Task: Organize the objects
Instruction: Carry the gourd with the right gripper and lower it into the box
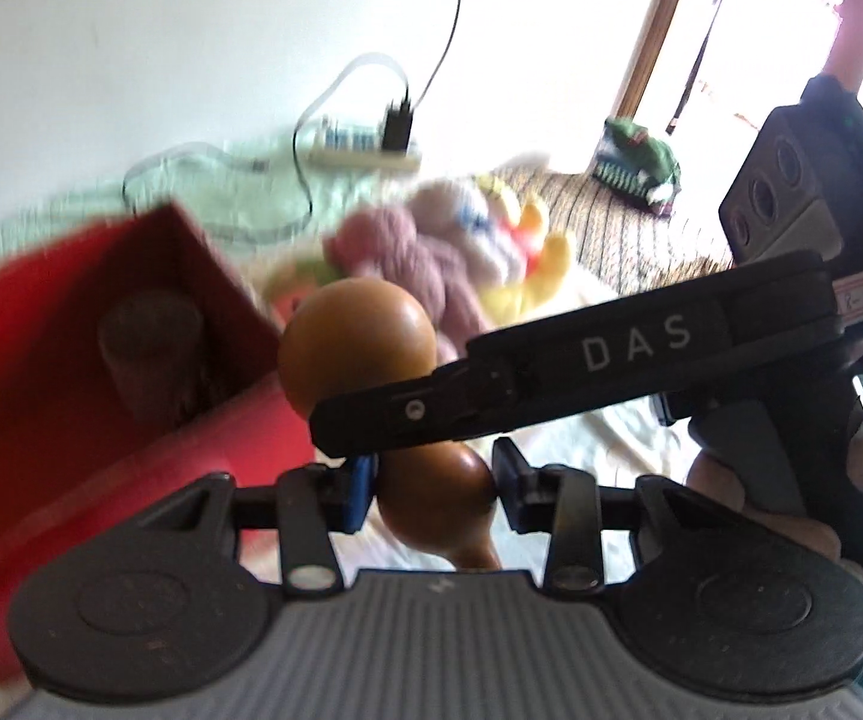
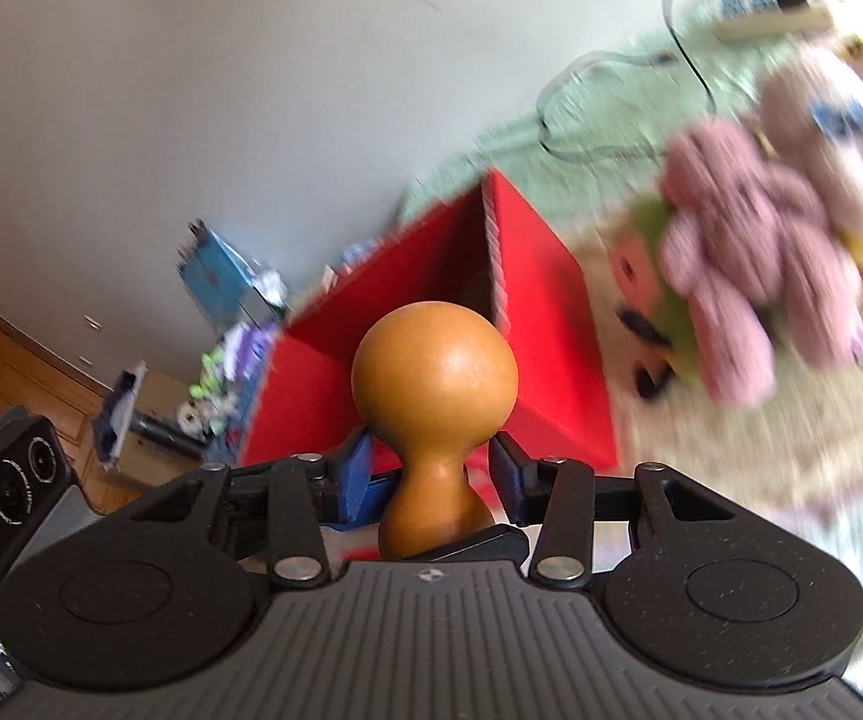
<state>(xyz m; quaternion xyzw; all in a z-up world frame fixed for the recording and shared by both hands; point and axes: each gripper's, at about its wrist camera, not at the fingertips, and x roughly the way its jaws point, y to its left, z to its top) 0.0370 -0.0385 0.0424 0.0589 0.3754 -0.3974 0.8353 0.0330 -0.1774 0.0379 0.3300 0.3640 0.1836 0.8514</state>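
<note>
1. The wooden gourd (image 2: 434,381) is off the bed, in the air just short of the open red box (image 2: 527,300), with both grippers at it. The right gripper (image 2: 431,474) has its pads at the narrow waist and looks clenched on it. The left gripper (image 1: 434,483) brackets the lower bulb; its blue pad (image 1: 361,492) seems to touch, but the other pad's contact is hard to judge through the blur.

2. The step in hand looks like carrying the gourd into the box. To do it well, one gripper should take the load: the waist grasp is the safer, since the bulbs either side stop it sliding. Release the other before moving, so the two do not pull against each other.

3. Clear the near wall of the box, then lower. A dark cylinder (image 1: 149,348) stands inside, so aim beside it.

4. The gourd's long axis runs bulb to bulb, roughly along the right gripper's fingers; the larger round end points away, toward the box.

5. The soft toys (image 2: 749,228) lie on the bed near the box, untouched.
</note>
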